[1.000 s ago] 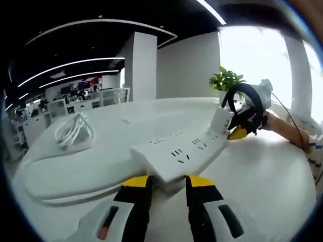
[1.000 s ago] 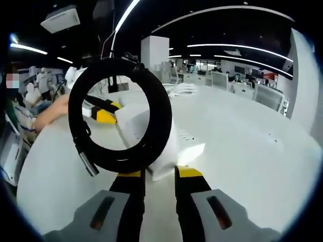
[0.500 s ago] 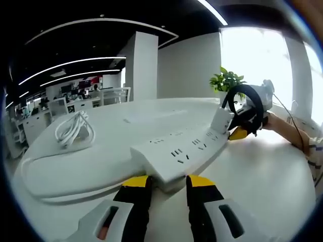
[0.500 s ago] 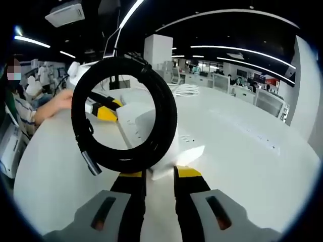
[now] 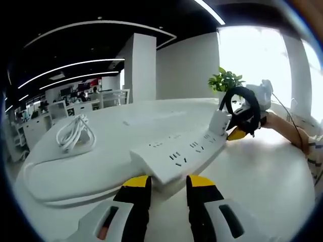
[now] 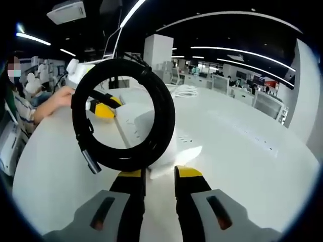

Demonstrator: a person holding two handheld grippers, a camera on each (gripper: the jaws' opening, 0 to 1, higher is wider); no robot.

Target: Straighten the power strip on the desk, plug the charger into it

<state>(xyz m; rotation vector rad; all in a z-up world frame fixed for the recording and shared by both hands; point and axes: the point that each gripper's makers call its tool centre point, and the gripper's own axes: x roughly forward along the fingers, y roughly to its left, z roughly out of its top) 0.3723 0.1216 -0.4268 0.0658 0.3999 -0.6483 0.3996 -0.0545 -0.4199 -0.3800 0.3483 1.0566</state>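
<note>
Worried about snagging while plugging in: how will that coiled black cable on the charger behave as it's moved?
The black cable is bundled in a firm loop, so it probably holds shape, though its free plug end may swing. It looks light beside the white charger.

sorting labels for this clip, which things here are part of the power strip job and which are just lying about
Job: power strip, white charger with black coiled cable, left gripper, right gripper.
Lying about: white cable bundle, potted plant.

White desk [image 5: 262,171] under power strip [image 5: 176,154].
</note>
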